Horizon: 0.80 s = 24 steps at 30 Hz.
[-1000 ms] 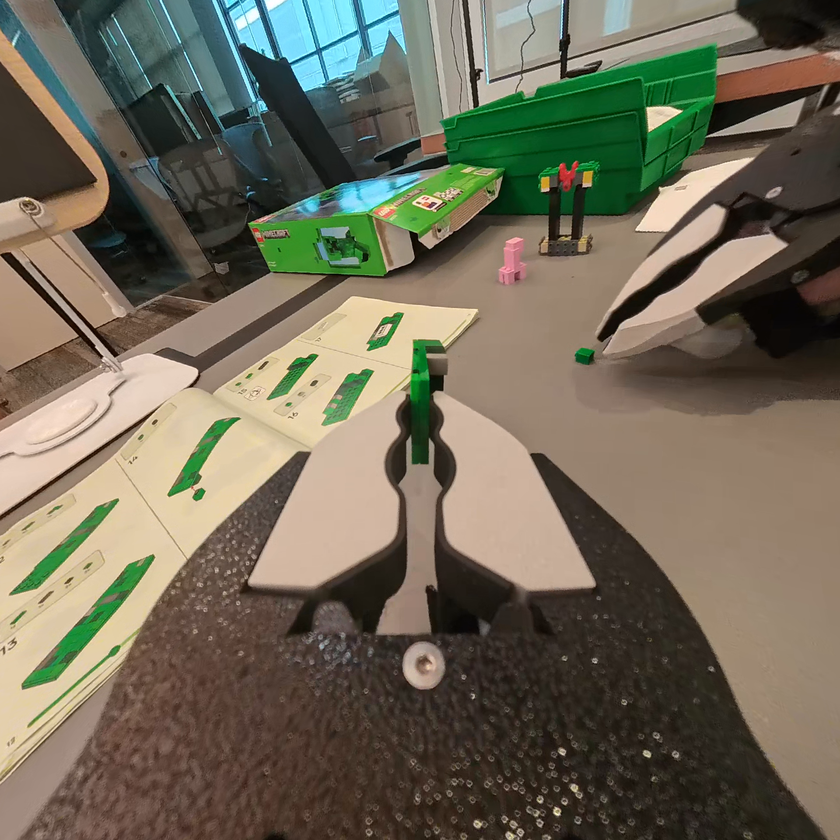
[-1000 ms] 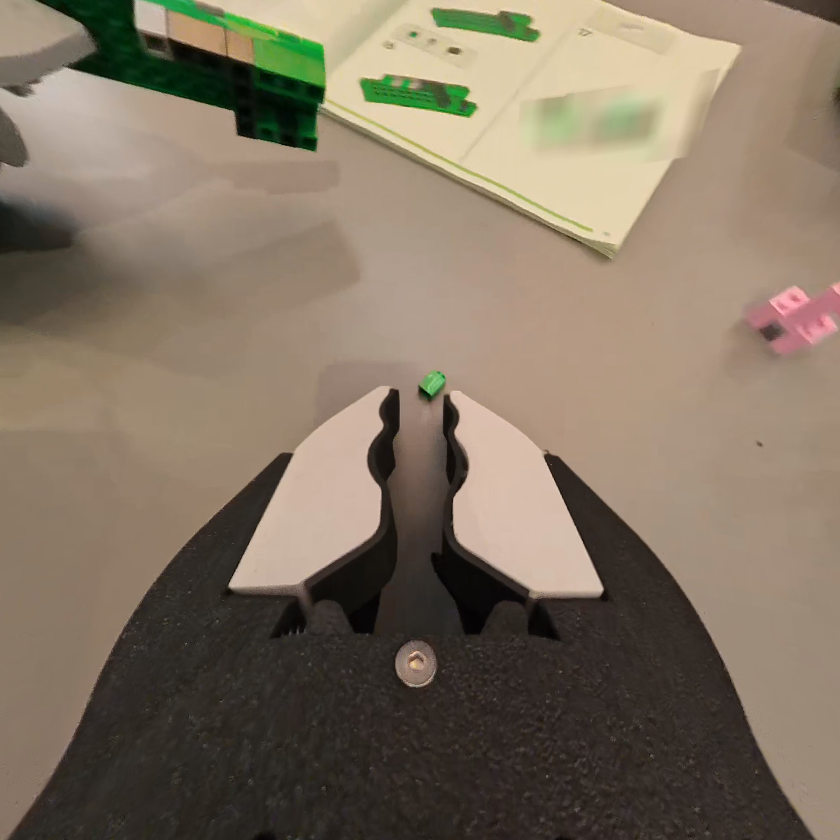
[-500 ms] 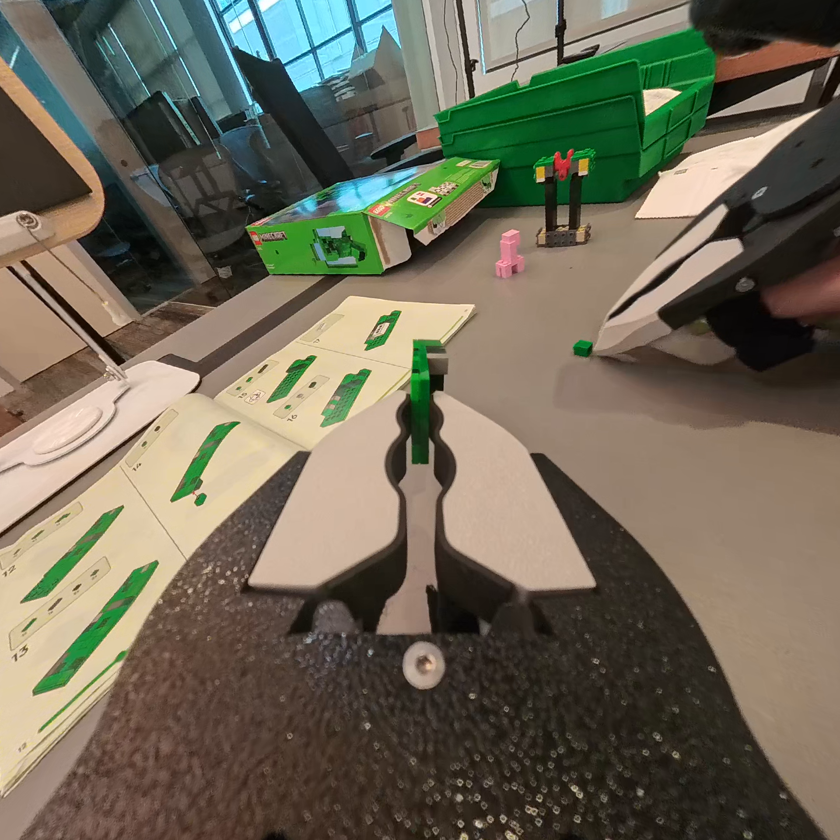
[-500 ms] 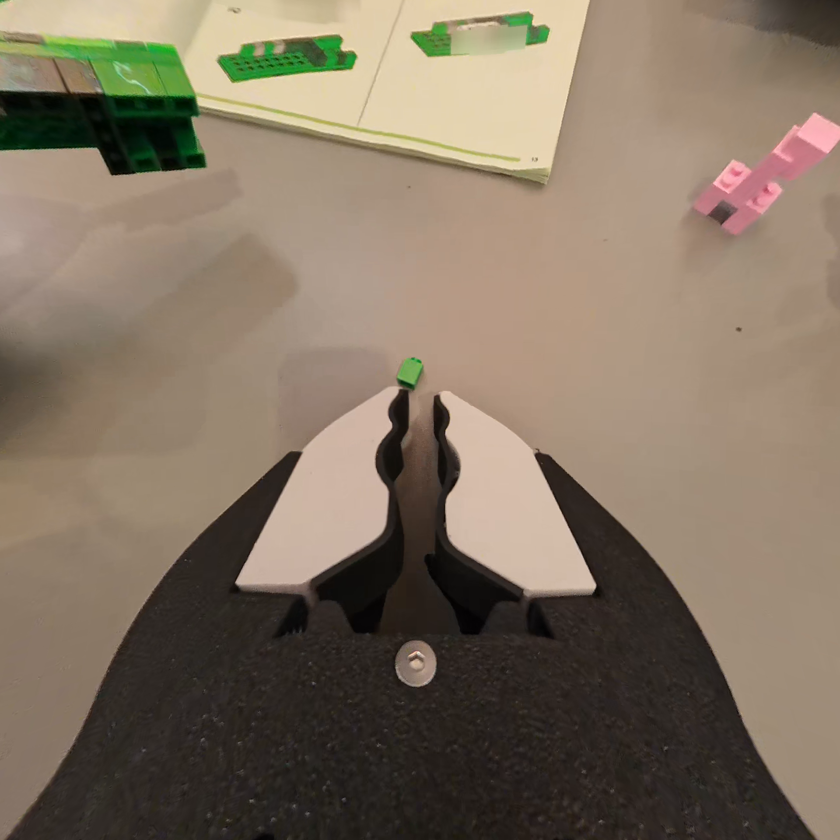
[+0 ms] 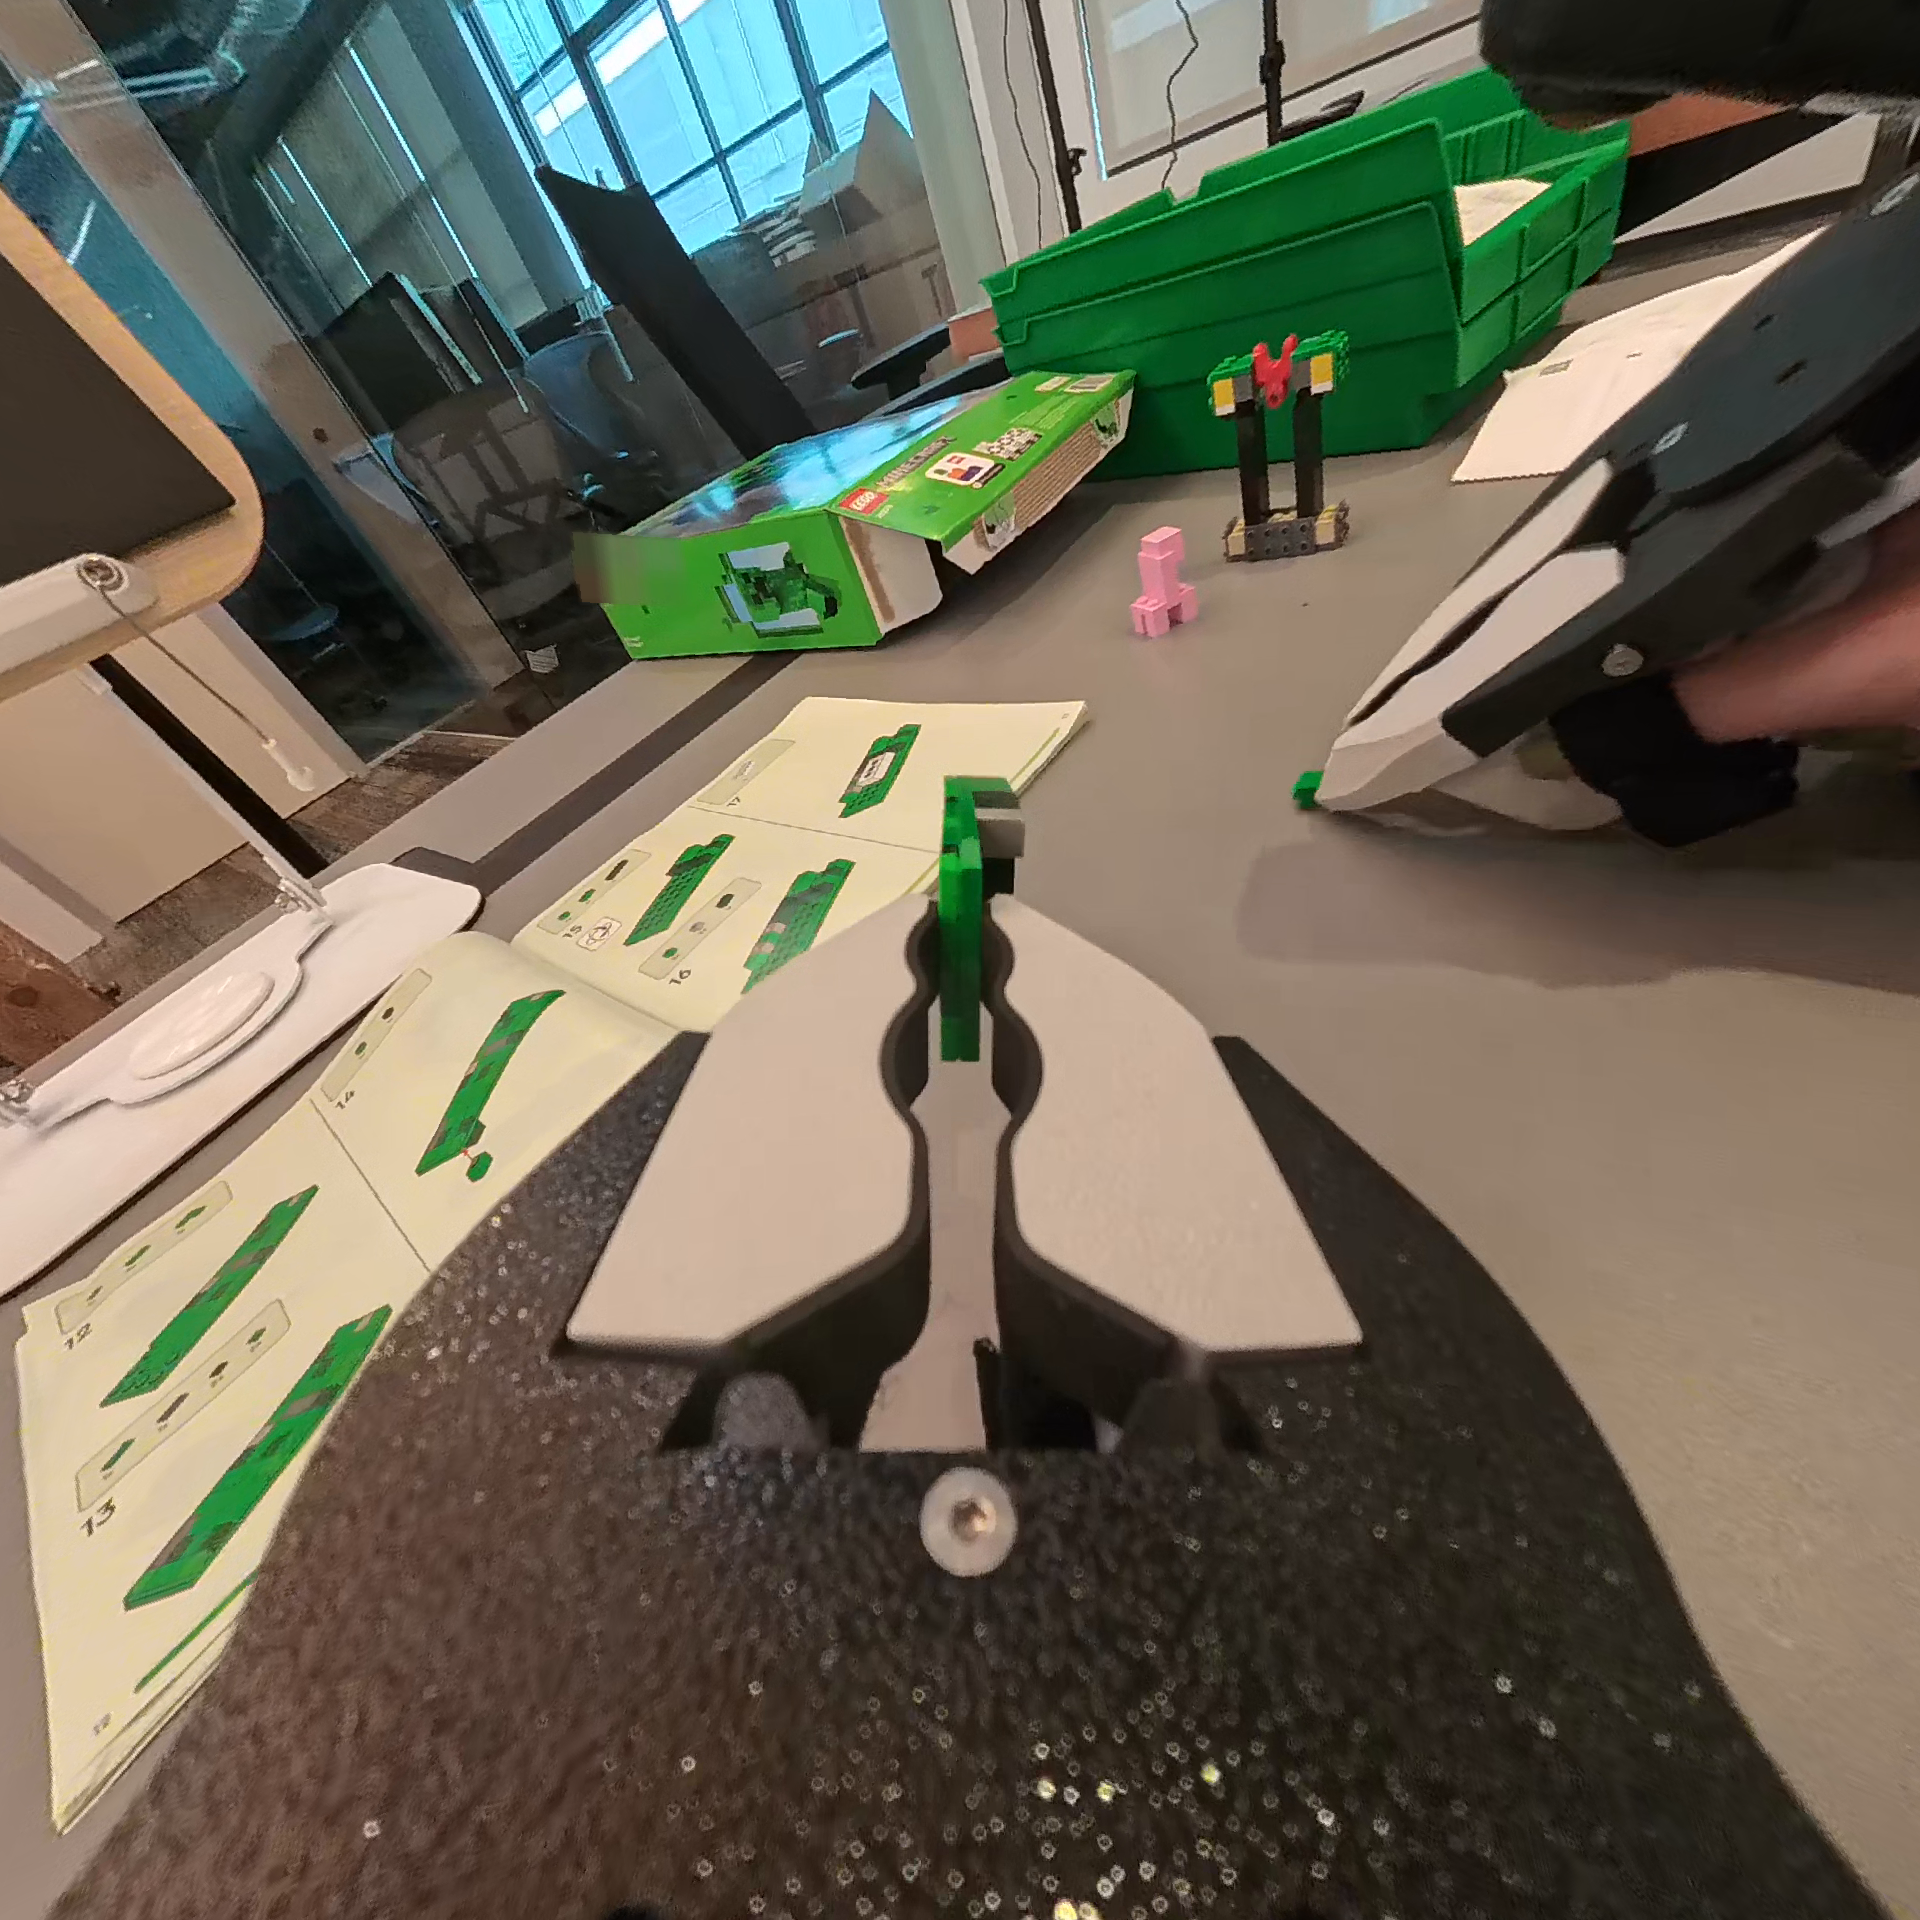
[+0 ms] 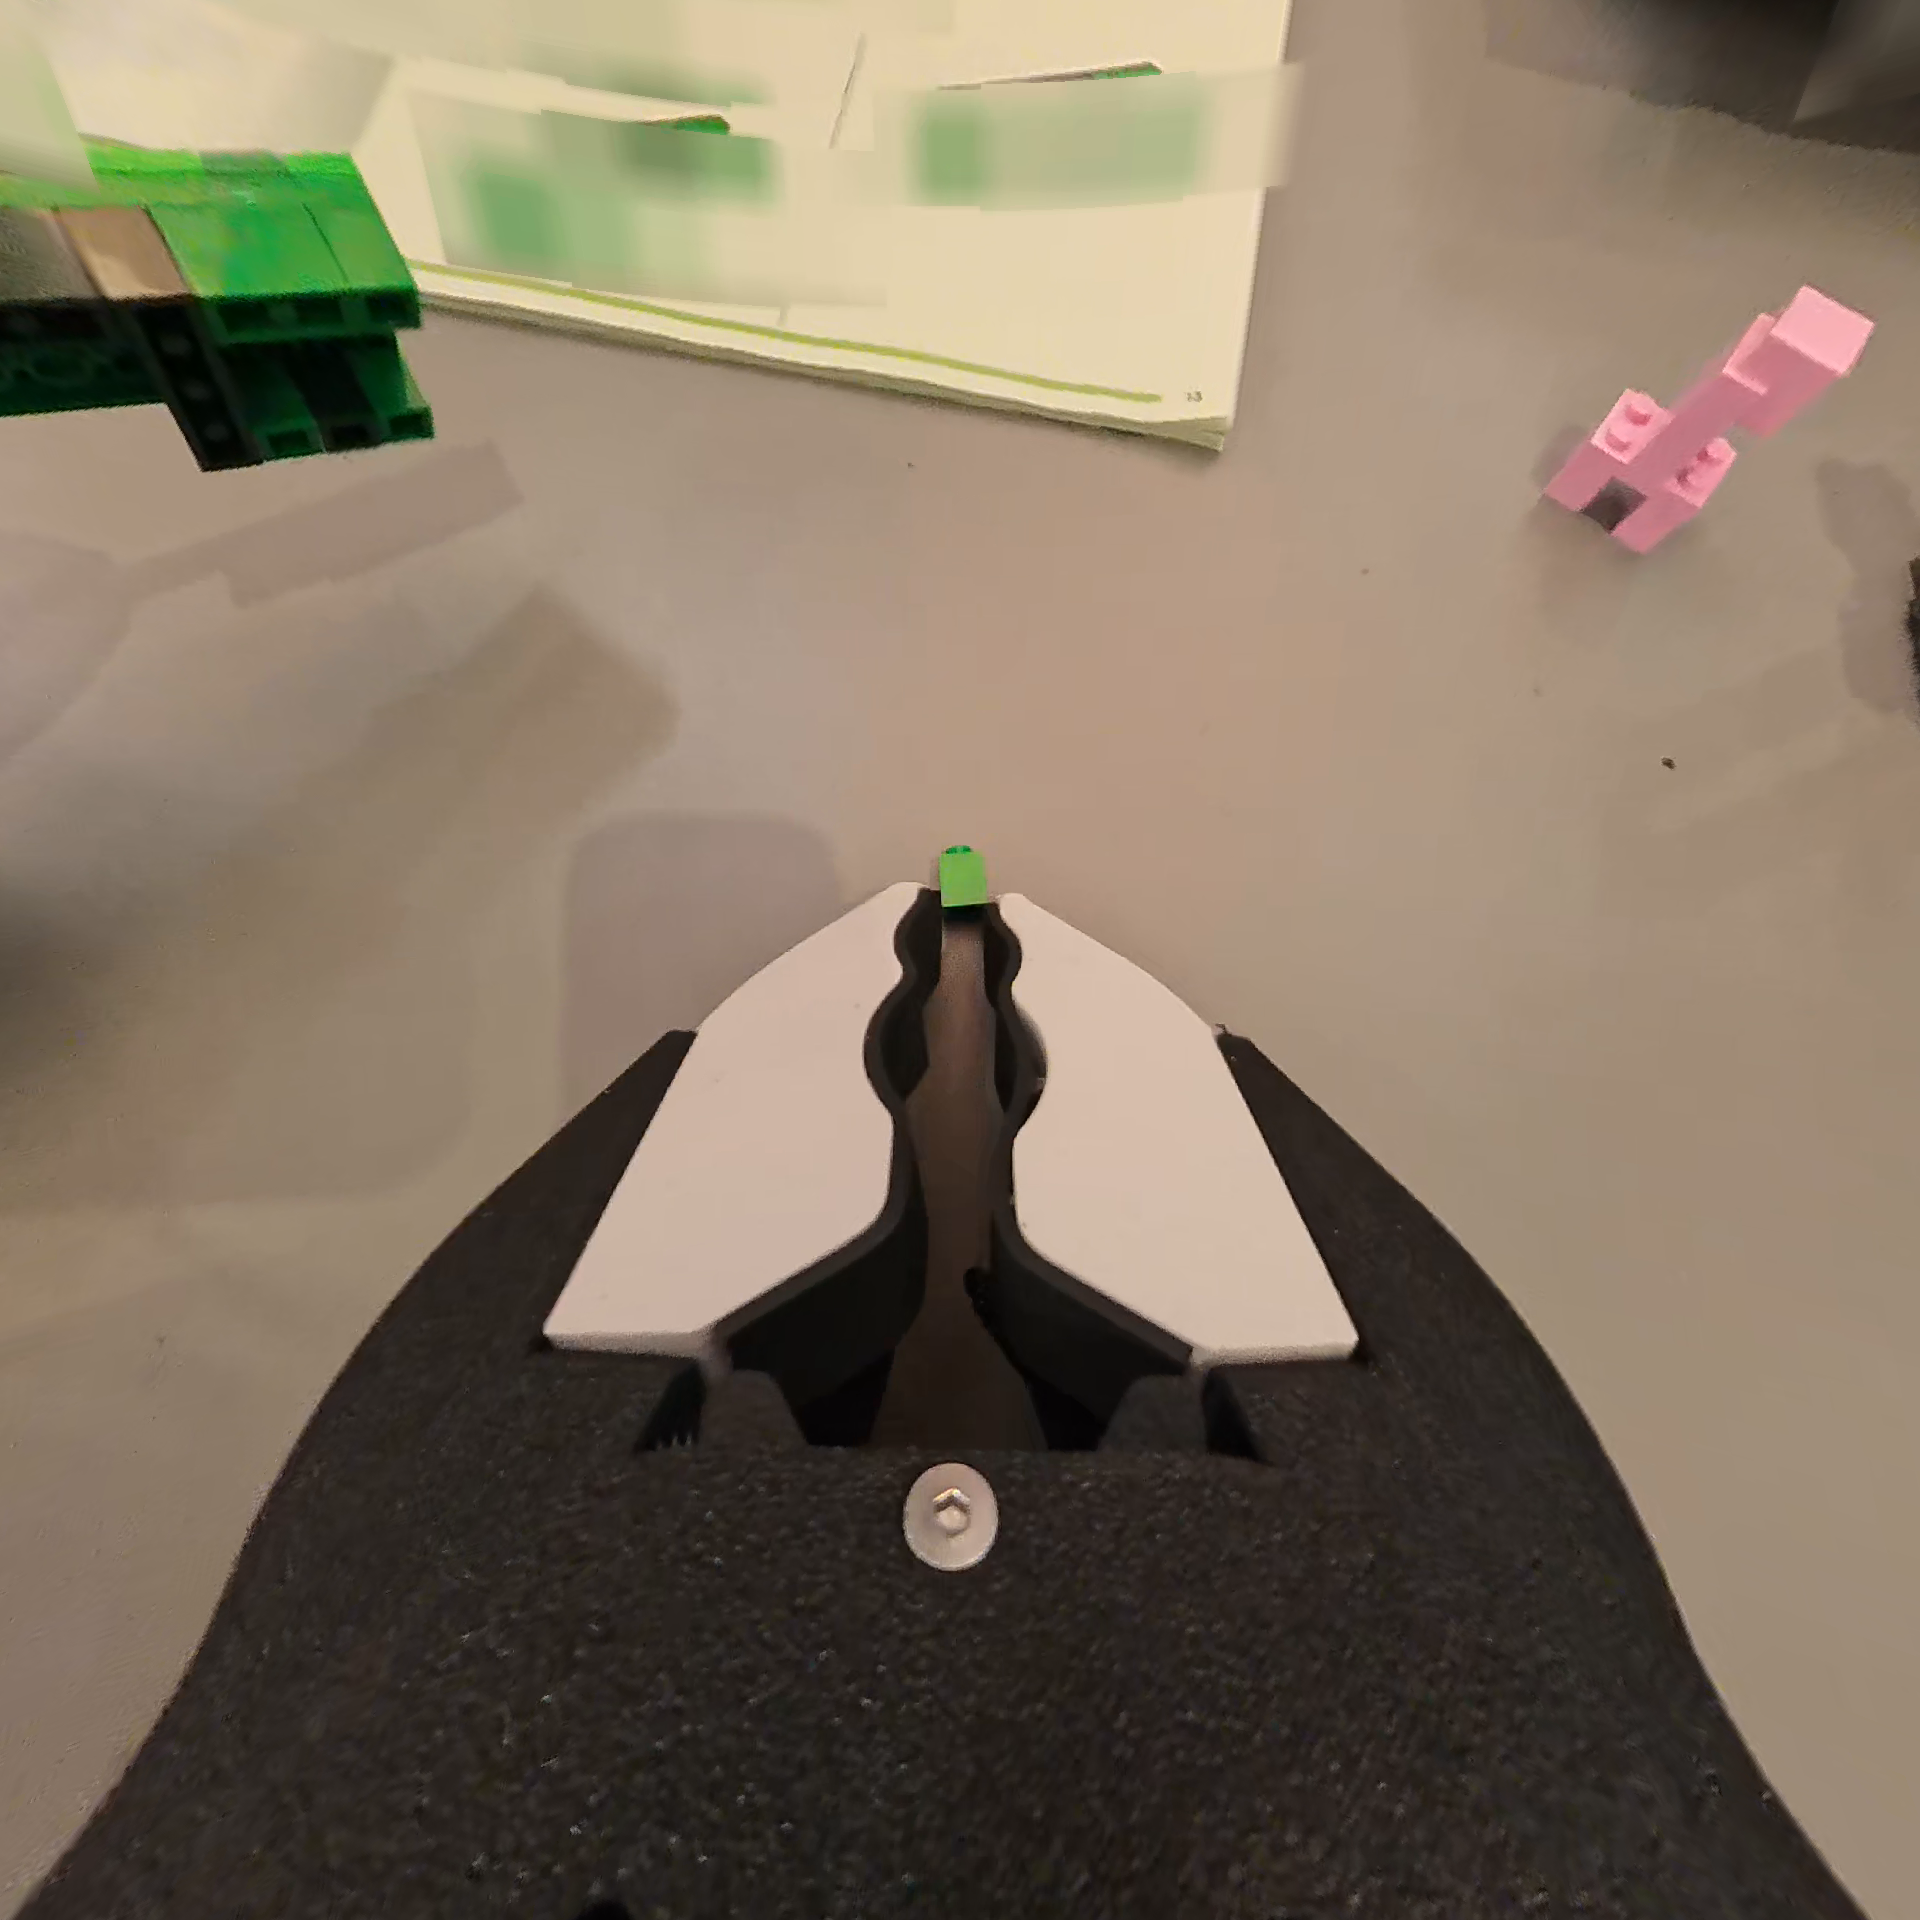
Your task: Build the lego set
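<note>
Green plastic makes up the flat lego assembly (image 5: 964, 925) that is clamped edge-on between the fingers of the left gripper (image 5: 961, 920); only its thin edge and a grey brick at its tip are seen in the left wrist view, and in the right wrist view its left part is cut off by the frame. One tiny green single-stud lego brick (image 6: 961, 878) is pinched at the very fingertips of the right gripper (image 6: 961, 902), low over the grey tabletop (image 6: 1351, 883); how much of it is hidden between the tips cannot be told. One pink brick-built pig figure (image 6: 1704, 426) and one black-pillared lego gate model (image 5: 1280, 457) are counted. The cream instruction booklet (image 5: 436, 1081) is partly covered by the left gripper's body, and its pages are blurred over in the right wrist view. One green cardboard box (image 5: 831, 520) lies open-ended before stacked green plastic bins (image 5: 1299, 301).
</note>
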Motion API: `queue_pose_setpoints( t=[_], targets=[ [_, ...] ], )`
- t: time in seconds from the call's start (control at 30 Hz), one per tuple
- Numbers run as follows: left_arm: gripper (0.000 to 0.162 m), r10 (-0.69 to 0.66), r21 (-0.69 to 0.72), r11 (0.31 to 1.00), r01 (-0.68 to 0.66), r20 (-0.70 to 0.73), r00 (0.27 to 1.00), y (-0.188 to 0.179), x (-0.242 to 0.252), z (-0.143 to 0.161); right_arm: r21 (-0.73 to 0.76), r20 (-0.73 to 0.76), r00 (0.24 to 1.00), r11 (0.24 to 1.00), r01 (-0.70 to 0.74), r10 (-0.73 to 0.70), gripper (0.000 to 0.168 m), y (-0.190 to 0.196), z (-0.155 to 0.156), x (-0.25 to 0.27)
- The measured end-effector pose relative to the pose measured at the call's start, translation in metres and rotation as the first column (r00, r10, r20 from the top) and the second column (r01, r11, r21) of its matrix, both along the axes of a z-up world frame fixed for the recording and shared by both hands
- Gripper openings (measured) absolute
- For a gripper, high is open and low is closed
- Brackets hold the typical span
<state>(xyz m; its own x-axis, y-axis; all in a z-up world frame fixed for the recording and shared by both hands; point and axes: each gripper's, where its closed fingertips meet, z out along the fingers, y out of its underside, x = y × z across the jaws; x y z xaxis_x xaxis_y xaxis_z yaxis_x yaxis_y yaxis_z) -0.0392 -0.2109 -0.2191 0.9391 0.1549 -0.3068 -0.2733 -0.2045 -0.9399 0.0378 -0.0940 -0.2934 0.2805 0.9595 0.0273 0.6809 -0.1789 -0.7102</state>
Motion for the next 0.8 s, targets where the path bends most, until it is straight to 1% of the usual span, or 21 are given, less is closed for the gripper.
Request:
queue_pose_setpoints(
  t=[0.03,0.1,0.17,0.27,0.33,0.43,0.47,0.57,0.67,0.8],
  targets=[
    [0.005,0.000,0.002,1.000,0.000,-0.003,1.000,0.000,0.000,0.000,-0.004,-0.018,0.999,0.999,-0.036,0.036,0.008,-0.005,0.001,-0.003],
    [0.005,0.002,-0.006,1.000,-0.002,-0.010,1.000,0.001,0.000,-0.001,-0.035,-0.130,0.979,0.986,-0.165,0.159,0.008,-0.031,0.013,-0.016],
    [0.005,-0.007,-0.025,1.000,0.006,-0.024,1.000,0.002,0.002,-0.003,-0.025,-0.266,0.921,0.953,-0.301,0.283,0.007,-0.061,0.031,-0.026],
    [0.005,-0.030,-0.064,0.998,0.027,-0.057,0.998,0.004,0.006,-0.009,0.003,-0.388,0.842,0.914,-0.405,0.374,0.007,-0.089,0.048,-0.032],
    [0.006,-0.038,-0.096,0.995,0.031,-0.073,0.997,0.005,0.008,-0.013,-0.004,-0.435,0.831,0.922,-0.388,0.348,0.007,-0.091,0.055,-0.034],
    [0.006,-0.034,-0.137,0.990,0.022,-0.087,0.996,0.006,0.008,-0.019,-0.100,-0.456,0.841,0.922,-0.373,0.291,0.007,-0.094,0.054,-0.036],
    [0.006,-0.032,-0.142,0.990,0.019,-0.091,0.995,0.006,0.008,-0.020,-0.112,-0.454,0.847,0.924,-0.364,0.278,0.007,-0.094,0.053,-0.037],
    [0.005,-0.037,-0.141,0.990,0.024,-0.094,0.995,0.006,0.009,-0.020,-0.123,-0.452,0.852,0.928,-0.352,0.263,0.007,-0.097,0.053,-0.039],
    [0.005,-0.042,-0.134,0.991,0.029,-0.097,0.994,0.006,0.010,-0.019,-0.153,-0.482,0.842,0.922,-0.355,0.244,0.007,-0.102,0.055,-0.041],
    [0.005,-0.063,-0.120,0.992,0.050,-0.110,0.992,0.006,0.014,-0.017,-0.136,-0.491,0.840,0.932,-0.335,0.231,0.007,-0.102,0.057,-0.043]
  ],
)
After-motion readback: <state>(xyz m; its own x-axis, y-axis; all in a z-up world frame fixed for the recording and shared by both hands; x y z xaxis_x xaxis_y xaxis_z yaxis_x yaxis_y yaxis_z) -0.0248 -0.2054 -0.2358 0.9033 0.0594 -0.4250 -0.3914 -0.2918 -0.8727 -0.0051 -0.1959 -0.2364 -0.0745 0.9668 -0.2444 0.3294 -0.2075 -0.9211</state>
